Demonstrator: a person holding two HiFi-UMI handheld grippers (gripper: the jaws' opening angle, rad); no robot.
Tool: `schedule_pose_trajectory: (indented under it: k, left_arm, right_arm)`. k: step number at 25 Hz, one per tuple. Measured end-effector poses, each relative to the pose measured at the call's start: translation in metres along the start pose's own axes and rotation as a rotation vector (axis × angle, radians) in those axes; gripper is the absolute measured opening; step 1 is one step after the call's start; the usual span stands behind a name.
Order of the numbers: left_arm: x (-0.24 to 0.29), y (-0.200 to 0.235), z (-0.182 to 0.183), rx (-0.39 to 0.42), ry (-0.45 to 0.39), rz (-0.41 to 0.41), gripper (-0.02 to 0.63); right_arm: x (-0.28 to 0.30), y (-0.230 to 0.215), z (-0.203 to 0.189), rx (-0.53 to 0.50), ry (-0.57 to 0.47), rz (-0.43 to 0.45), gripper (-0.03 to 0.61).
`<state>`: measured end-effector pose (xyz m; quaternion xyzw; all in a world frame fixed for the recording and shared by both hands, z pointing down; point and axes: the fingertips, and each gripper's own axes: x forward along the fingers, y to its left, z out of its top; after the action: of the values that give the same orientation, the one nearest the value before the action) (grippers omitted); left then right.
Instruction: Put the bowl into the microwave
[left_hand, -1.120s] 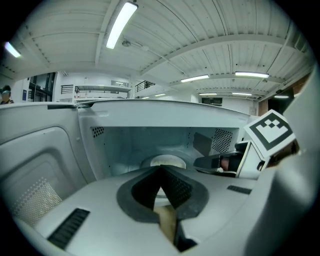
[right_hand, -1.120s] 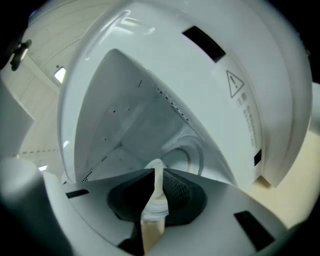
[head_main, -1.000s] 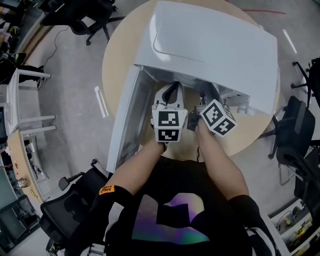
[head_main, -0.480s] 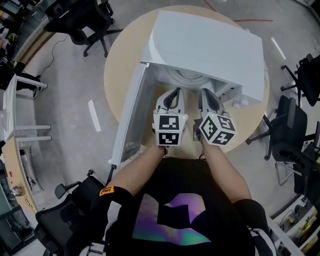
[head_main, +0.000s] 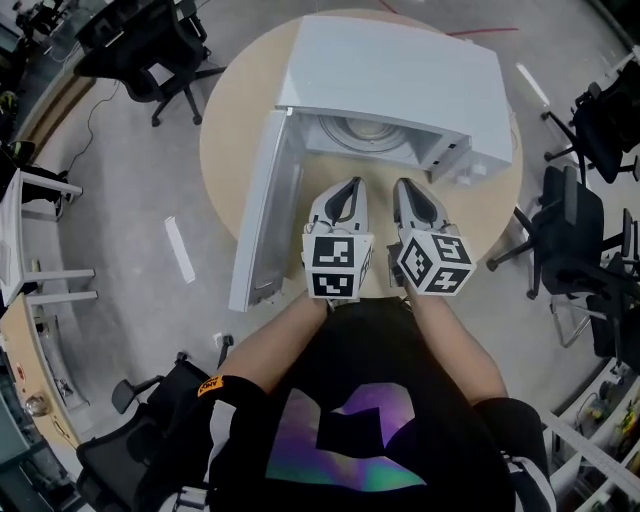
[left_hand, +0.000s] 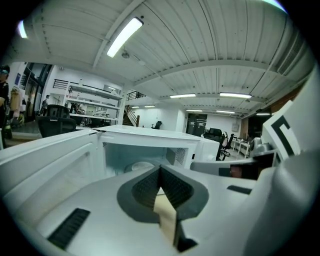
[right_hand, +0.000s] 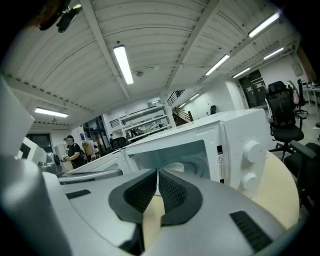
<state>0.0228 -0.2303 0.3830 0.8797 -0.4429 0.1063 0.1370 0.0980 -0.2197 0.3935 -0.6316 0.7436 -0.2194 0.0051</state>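
The white microwave (head_main: 400, 70) stands on a round wooden table (head_main: 225, 130) with its door (head_main: 262, 220) swung open to the left. A pale bowl (head_main: 365, 132) sits inside on the turntable; it also shows as the bowl (left_hand: 140, 166) in the left gripper view and the bowl (right_hand: 175, 167) in the right gripper view. My left gripper (head_main: 345, 190) and right gripper (head_main: 410, 190) hover side by side in front of the opening, outside the cavity. Both are shut with nothing between the jaws, seen at the left gripper (left_hand: 160, 169) and the right gripper (right_hand: 157, 172).
Two control knobs (right_hand: 250, 150) sit on the microwave's right front panel. Office chairs (head_main: 575, 250) stand around the table on the grey floor, another chair (head_main: 150, 50) at the far left. A person (right_hand: 74, 150) stands far off in the background.
Both grippers have drawn back from the microwave's opening toward the person. The bowl stays inside the cavity and now shows in the head view.
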Motion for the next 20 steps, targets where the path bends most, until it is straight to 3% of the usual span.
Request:
schedule_pose_trajectory:
  k: [14, 20]
  left_arm:
    - [-0.064, -0.027, -0.005, 0.013, -0.036, -0.124, 0.046]
    - [-0.07, -0.033, -0.011, -0.014, -0.043, -0.138, 0.046]
  right_arm:
    - [-0.053, 0.039, -0.015, -0.082, 0.019, -0.04, 0.028]
    - [-0.066, 0.041, -0.017, -0.12, 0.04, -0.055, 0.028]
